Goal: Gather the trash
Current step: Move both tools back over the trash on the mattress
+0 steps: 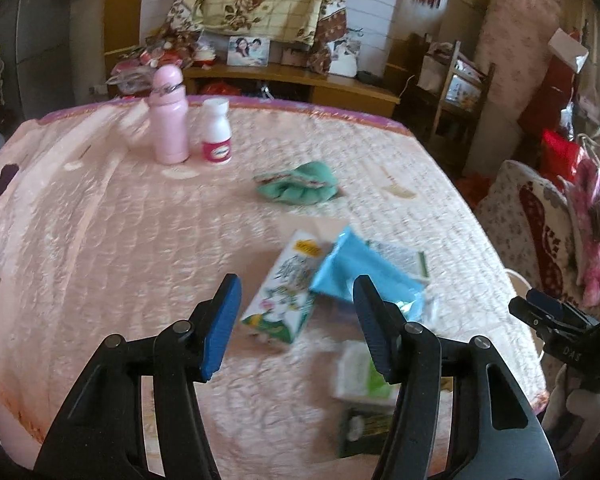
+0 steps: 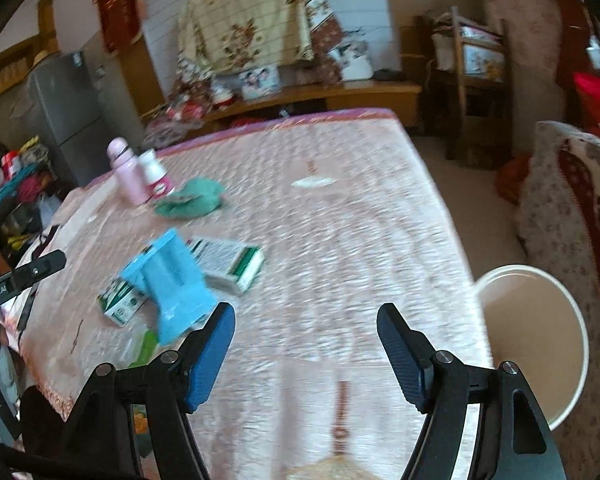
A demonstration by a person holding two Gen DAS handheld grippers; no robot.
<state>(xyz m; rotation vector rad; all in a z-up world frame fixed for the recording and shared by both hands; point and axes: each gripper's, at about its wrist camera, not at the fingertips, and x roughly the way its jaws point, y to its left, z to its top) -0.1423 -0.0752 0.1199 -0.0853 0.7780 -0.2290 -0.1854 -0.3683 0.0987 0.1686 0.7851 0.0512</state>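
Bed (image 1: 100,220), pink quilted cover.

Trash, near edge toward the right corner: white-and-green carton (image 1: 282,292), blue wrapper (image 1: 356,268) partly over it, second green-edged box (image 2: 232,264) just beside, tissue pack (image 1: 360,372) and dark packet (image 1: 360,424) nearest the edge. Probably heaped close for easy reach. Print on all too blurred to read.

White bucket (image 2: 540,340), on the floor off the right edge; likely set there to receive trash.

Kept items, far left corner: pink bottle (image 1: 168,116) and white jar (image 1: 217,132), upright, side by side. Green cloth (image 1: 300,184), mid-bed.

Left tongs (image 1: 296,328): moderately wide, empty, over carton and wrapper.

Right tongs (image 2: 306,356): wide, empty, over bare cover near the edge. Lettering "DAS" partly legible on their body in the left view.
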